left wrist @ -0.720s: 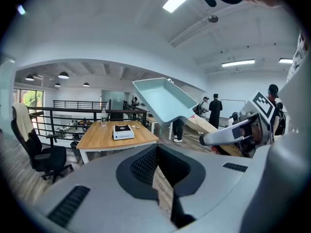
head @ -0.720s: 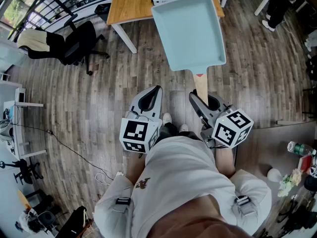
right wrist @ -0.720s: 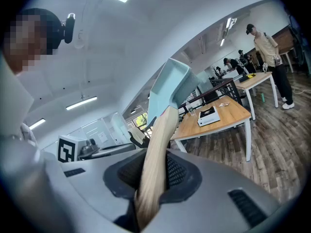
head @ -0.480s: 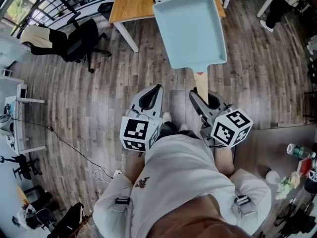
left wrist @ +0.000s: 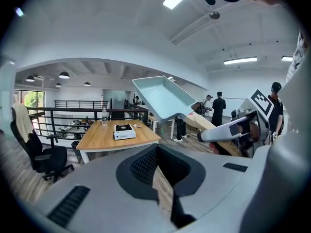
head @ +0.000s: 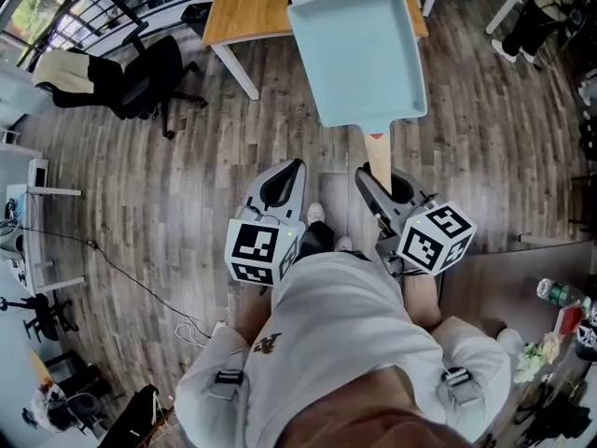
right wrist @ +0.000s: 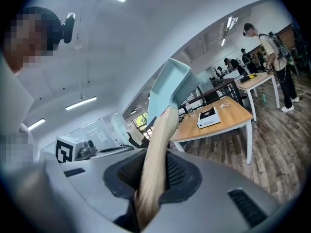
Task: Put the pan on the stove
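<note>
The right gripper (head: 373, 187) clamps the wooden handle of the pale blue rectangular pan (head: 359, 54) — the left gripper (head: 284, 181) is closed, empty.

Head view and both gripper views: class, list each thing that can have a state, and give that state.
Pale blue rectangular pan with wooden handle: held in the air, resting on nothing.
Right gripper: shut on the pan's handle.
Left gripper: shut, holding nothing.
White portable stove: standing on the wooden table, nothing on top.
</note>
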Tool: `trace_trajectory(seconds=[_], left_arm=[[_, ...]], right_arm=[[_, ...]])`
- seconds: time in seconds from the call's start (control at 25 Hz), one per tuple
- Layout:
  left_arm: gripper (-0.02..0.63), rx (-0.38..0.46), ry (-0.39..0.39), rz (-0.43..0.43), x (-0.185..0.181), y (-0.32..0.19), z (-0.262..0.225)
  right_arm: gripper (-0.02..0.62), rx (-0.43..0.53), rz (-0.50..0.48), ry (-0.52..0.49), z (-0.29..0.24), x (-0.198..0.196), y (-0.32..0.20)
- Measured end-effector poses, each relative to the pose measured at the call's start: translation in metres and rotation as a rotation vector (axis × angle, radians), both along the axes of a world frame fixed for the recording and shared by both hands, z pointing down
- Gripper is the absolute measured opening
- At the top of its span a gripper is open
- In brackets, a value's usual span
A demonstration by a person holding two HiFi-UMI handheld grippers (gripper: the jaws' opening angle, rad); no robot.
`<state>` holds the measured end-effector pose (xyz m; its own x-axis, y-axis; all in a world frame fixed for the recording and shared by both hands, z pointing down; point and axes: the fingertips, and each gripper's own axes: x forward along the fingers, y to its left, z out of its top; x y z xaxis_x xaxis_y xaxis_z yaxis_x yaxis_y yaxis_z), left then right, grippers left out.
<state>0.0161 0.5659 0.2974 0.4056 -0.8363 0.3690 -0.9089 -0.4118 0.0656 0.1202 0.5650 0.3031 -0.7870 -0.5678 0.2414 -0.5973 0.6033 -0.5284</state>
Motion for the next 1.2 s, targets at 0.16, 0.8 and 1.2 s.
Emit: trace_trajectory(seconds=[0.16, 0.8, 1.2], left_arm=[[0.018, -0.008, -0.002, 0.014, -0.013, -0.031, 0.005], [0.018, -0.024, 0.019, 0.126, -0.061, -0.141, 0.014], [0.018, -0.035, 0.037, 0.141, -0.070, -0.188, 0.016]], right_arm=[[0.078, -0.017, 0.020, 0.020, 0.005, -0.011, -0.028], [0.078, -0.041, 0.116, 0.037, 0.012, -0.063, -0.127], [0.078, -0.048, 0.148, 0.056, 0.012, -0.069, -0.174]])
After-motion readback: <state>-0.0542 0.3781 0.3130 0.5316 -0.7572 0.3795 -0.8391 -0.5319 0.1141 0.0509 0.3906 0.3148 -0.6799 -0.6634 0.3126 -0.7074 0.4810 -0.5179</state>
